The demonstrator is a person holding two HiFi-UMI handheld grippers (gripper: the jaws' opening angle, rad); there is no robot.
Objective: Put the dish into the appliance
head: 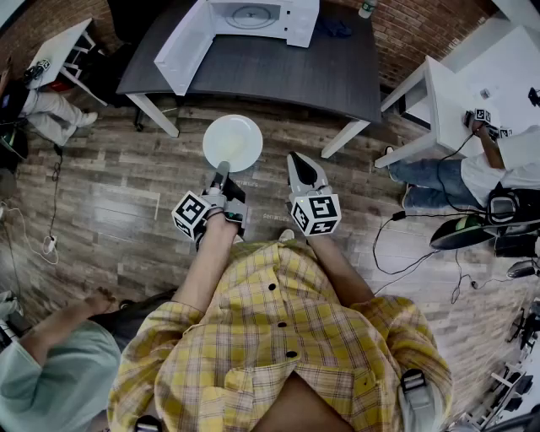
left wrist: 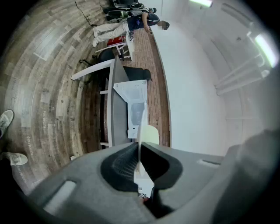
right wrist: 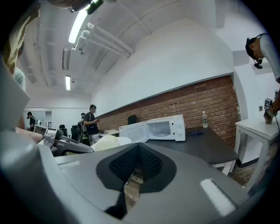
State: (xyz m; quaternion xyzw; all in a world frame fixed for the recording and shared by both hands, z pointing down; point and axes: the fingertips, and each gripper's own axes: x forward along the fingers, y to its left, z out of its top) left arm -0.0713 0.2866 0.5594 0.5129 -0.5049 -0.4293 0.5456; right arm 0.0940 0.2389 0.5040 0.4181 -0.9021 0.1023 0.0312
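Note:
A round white dish (head: 232, 142) is held level above the wooden floor, short of the dark table (head: 278, 72). My left gripper (head: 221, 175) is shut on the dish's near rim. In the left gripper view the dish (left wrist: 150, 134) shows edge-on, clamped between the pads of my left gripper (left wrist: 139, 151). The white microwave (head: 253, 17) stands on the table with its door (head: 181, 46) swung wide open. My right gripper (head: 304, 173) hovers beside the dish, shut and holding nothing. The right gripper view shows the microwave (right wrist: 159, 128) ahead and the dish (right wrist: 107, 142) at left.
A bottle (head: 366, 8) and a blue cloth (head: 333, 28) lie on the table beside the microwave. White side tables (head: 443, 101) flank it, each with a seated person (head: 472, 173) nearby. Cables (head: 422, 253) trail over the floor at right.

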